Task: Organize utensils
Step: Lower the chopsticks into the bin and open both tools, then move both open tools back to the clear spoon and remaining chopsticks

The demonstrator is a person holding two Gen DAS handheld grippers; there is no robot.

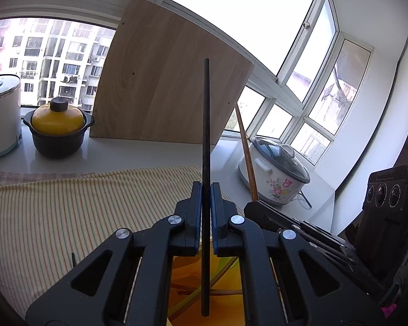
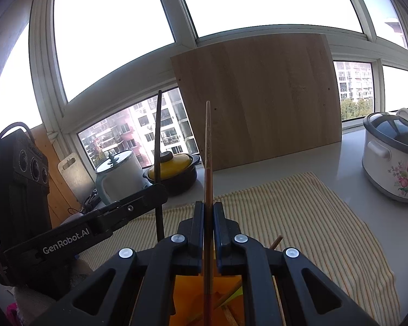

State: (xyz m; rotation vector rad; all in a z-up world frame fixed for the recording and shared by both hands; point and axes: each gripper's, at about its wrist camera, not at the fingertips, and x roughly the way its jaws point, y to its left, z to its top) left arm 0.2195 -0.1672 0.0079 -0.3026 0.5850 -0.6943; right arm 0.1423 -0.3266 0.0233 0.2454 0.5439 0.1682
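Note:
My left gripper (image 1: 206,190) is shut on a black chopstick (image 1: 206,125) and holds it upright, tip up. My right gripper (image 2: 208,209) is shut on a brown wooden chopstick (image 2: 208,149), also upright. Each gripper shows in the other's view: the right one (image 1: 254,206) with its brown chopstick (image 1: 246,152) at the right, the left one (image 2: 160,193) with the black chopstick (image 2: 157,141) at the left. Below both grippers sits a yellow-orange container (image 1: 185,277) with several wooden chopsticks (image 1: 212,292) lying in it; it also shows in the right wrist view (image 2: 190,293).
A striped yellow cloth (image 1: 68,217) covers the counter. A wooden board (image 1: 163,81) leans against the window. A black pot with a yellow lid (image 1: 57,130) and a white cooker (image 1: 1,114) stand at the left, a flowered rice cooker (image 1: 274,174) at the right.

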